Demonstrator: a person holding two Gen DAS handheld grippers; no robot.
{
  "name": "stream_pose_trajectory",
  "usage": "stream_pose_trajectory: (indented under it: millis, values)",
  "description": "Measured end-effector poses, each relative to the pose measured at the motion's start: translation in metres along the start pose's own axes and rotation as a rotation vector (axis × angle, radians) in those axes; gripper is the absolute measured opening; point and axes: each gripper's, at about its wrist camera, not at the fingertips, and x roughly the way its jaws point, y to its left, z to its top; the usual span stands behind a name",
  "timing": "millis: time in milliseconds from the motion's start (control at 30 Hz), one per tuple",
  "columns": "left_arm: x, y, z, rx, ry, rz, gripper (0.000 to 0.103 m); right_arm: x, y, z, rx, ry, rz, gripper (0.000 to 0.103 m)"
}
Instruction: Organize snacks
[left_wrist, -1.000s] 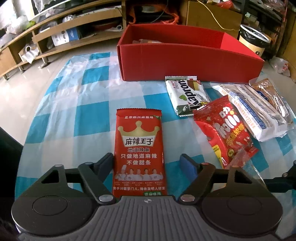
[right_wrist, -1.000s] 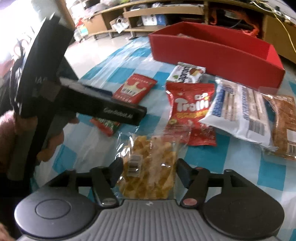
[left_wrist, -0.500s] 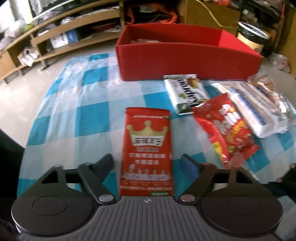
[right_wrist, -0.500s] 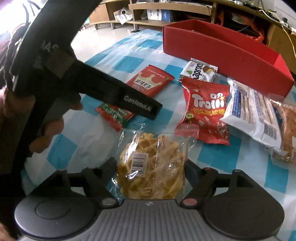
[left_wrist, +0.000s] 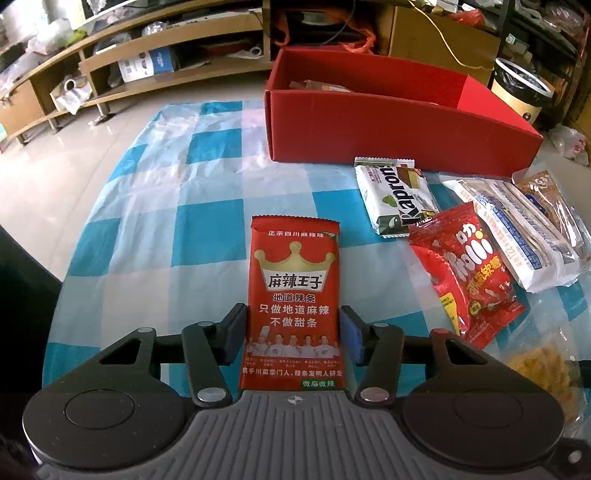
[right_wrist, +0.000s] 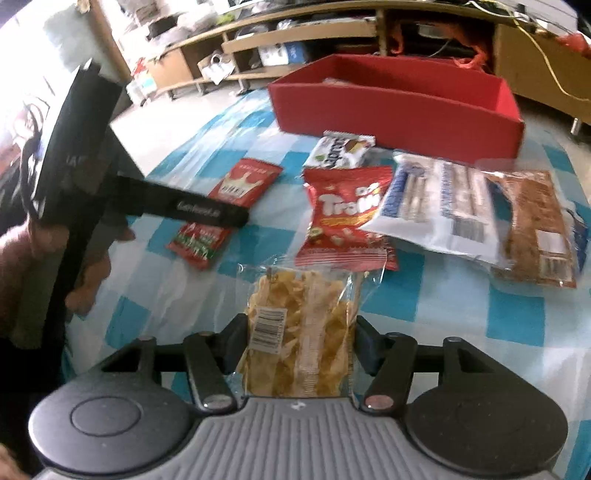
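- The box (left_wrist: 399, 136) stands at the far side of the table (left_wrist: 207, 192), with some packets inside it at its left end.
- Just before the box lies the wafer pack (left_wrist: 397, 195); the gummy bag (left_wrist: 465, 273) lies nearer, touching it.
- Right of these lies the cracker pack (left_wrist: 517, 236), its near corner over the gummy bag's edge, and the cake pack (right_wrist: 535, 229) lies right of that.
- The spicy strip pack (left_wrist: 294, 306) lies left of the gummy bag, between the fingers of the left gripper (left_wrist: 294, 338).
- The chips bag (right_wrist: 299, 332) lies before the gummy bag, between the fingers of the right gripper (right_wrist: 299, 345).
- Shelves (left_wrist: 155, 62) stand behind the table.
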Motion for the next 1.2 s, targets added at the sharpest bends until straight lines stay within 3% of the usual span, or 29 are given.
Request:
stream_pose_trajectory:
  millis: [367,800,1200]
  values:
    - [-0.015,0.001,-0.01,-0.063,0.022,-0.021,0.055,-0.01,-0.012,0.003,0.055,-0.053,0.01,0.055]
    - [-0.05,-0.023,-0.04,-0.038,0.027,-0.086,0.055,-0.039,-0.014,-0.008,0.073,-0.115,0.013,0.054]
    - [-0.064,-0.035,-0.017,-0.048,-0.05,-0.139,0.055,-0.054,-0.025,0.01,0.102,-0.181,-0.02,0.054]
